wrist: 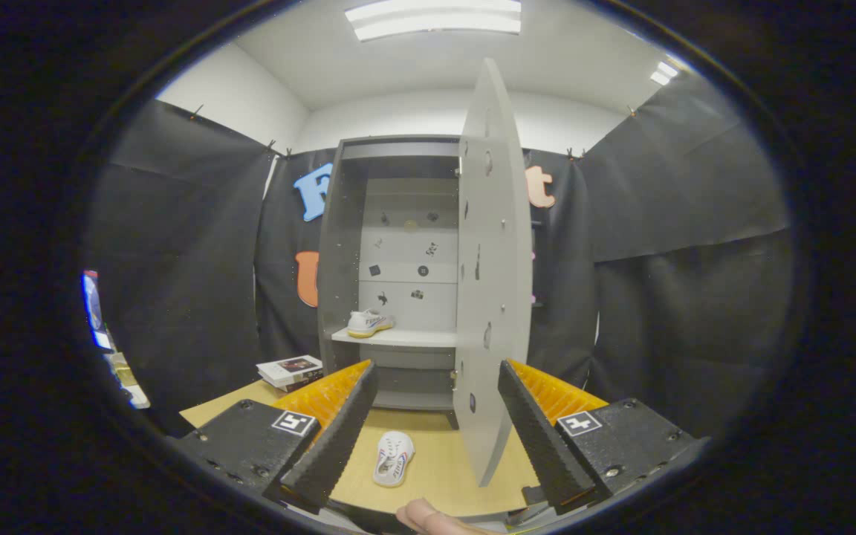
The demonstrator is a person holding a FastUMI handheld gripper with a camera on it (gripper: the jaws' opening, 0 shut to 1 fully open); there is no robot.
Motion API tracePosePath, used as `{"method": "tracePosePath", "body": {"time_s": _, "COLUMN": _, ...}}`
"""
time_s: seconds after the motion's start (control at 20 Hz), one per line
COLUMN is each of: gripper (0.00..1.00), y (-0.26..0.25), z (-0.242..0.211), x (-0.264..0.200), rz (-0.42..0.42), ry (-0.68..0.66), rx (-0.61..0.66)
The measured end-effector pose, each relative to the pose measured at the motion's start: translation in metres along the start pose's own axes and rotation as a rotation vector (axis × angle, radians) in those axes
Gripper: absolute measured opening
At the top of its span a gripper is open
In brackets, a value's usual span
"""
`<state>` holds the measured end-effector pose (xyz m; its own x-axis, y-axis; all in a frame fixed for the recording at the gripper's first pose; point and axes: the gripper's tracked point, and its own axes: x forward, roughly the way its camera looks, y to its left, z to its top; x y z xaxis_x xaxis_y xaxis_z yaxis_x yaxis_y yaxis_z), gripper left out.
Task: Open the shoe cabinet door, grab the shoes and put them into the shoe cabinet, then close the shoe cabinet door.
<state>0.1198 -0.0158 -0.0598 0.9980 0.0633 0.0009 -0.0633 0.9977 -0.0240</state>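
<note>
gripper (435, 423) fingers spread wide, holding nothing | one white shoe (393, 458) lay on the wooden table (443, 468) between the fingers | cabinet door (491, 282) stood open, edge-on just ahead | second shoe (369, 323) sat on the shelf inside the shoe cabinet (342, 245) | books (290, 371) beside cabinet's left

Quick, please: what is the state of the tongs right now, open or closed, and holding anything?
Tongs: open, holding nothing; a white shoe lies on the table between the fingers.
</note>
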Motion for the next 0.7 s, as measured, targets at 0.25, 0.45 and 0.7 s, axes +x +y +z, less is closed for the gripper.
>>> {"method": "tracePosePath", "body": {"time_s": 0.25, "gripper": 1.00, "y": 0.020, "z": -0.029, "x": 0.016, "rz": 0.012, "ry": 0.018, "rx": 0.017}}
{"method": "tracePosePath", "body": {"time_s": 0.45, "gripper": 1.00, "y": 0.036, "z": -0.067, "x": 0.031, "rz": 0.046, "ry": 0.085, "rx": 0.013}}
{"method": "tracePosePath", "body": {"time_s": 0.7, "gripper": 1.00, "y": 0.059, "z": -0.126, "x": 0.055, "rz": 0.103, "ry": 0.223, "rx": 0.015}}
